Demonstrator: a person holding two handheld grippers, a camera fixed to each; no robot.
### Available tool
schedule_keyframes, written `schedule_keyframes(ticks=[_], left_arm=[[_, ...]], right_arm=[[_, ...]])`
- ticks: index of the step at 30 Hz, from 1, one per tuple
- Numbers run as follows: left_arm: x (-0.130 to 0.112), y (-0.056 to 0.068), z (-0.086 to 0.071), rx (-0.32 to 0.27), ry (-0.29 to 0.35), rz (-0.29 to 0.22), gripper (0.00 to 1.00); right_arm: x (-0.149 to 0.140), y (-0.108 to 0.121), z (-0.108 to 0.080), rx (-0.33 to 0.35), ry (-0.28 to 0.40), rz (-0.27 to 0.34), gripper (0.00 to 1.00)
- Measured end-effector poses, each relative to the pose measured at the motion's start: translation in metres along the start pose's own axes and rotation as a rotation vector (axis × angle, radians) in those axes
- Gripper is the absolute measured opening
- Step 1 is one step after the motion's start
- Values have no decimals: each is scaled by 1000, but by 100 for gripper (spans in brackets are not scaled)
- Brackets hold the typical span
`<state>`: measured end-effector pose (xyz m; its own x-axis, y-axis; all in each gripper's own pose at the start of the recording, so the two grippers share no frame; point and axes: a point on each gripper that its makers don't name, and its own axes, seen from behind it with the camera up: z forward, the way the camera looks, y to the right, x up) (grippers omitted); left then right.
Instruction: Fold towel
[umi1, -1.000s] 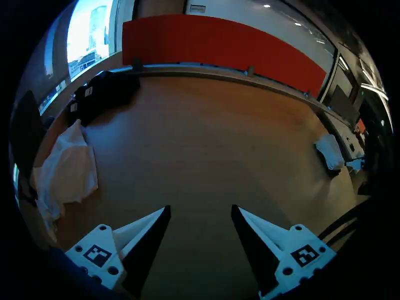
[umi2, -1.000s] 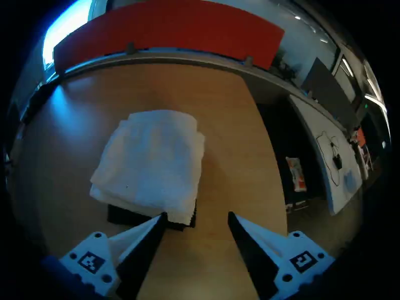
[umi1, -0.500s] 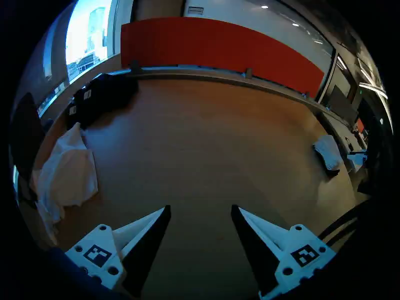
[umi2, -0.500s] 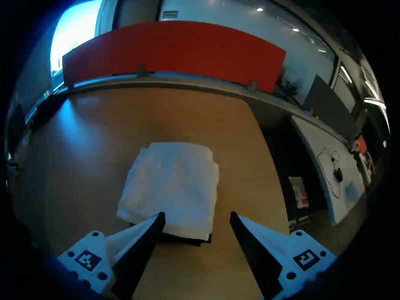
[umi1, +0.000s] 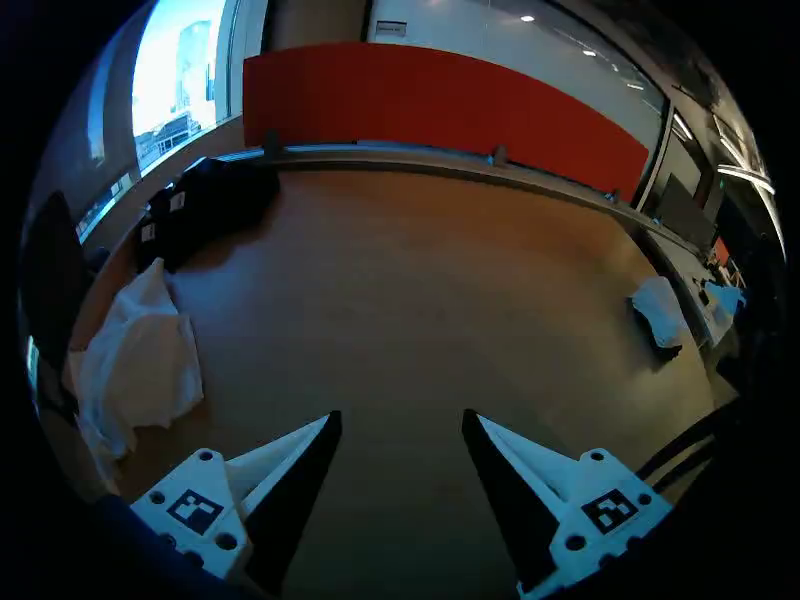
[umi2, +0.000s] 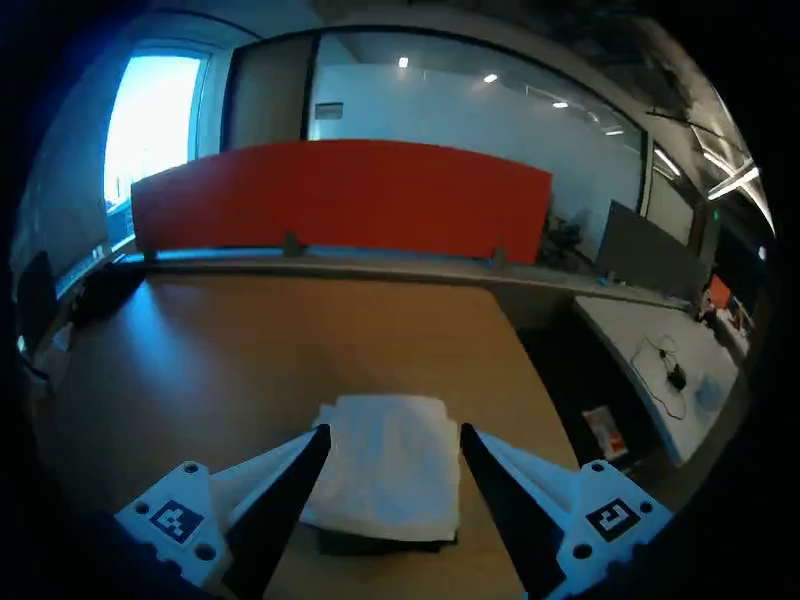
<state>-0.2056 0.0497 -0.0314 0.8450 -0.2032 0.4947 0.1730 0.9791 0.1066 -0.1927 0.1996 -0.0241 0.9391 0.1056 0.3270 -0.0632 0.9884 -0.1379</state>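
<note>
In the right gripper view a folded white towel (umi2: 392, 470) lies on a dark pad on the wooden table (umi2: 250, 350), just ahead of and between the fingers of my right gripper (umi2: 393, 442), which stands open and holds nothing. In the left gripper view my left gripper (umi1: 400, 425) is open over bare table (umi1: 400, 290). A crumpled white towel (umi1: 135, 360) lies at the table's left edge. The folded towel (umi1: 660, 310) rests far off at the right edge.
A red divider panel (umi1: 440, 100) runs along the table's far edge. Black bags (umi1: 205, 200) sit at the back left. A bright window (umi1: 175, 70) is behind them. Right of the table, the right gripper view has a gap and a white desk (umi2: 650, 350).
My right gripper has pulled back and tilted up, so the folded towel has slid down and now looks smaller between its fingers. The left gripper view has barely shifted.
</note>
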Motion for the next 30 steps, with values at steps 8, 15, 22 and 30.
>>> schedule_keyframes(ticks=[8, 15, 22, 30], left_arm=[[9, 1, 4, 0, 22, 13, 89], [24, 1, 8, 3, 53, -3, 89], [58, -7, 11, 29, 142, -5, 89], [108, -23, 6, 73, 289, -25, 89]], right_arm=[[34, -11, -4, -14, 160, 49, 100], [44, -15, -6, -34, 192, 34, 100], [55, -28, -12, -27, 211, 24, 100], [83, -52, -23, -3, 268, 41, 100]])
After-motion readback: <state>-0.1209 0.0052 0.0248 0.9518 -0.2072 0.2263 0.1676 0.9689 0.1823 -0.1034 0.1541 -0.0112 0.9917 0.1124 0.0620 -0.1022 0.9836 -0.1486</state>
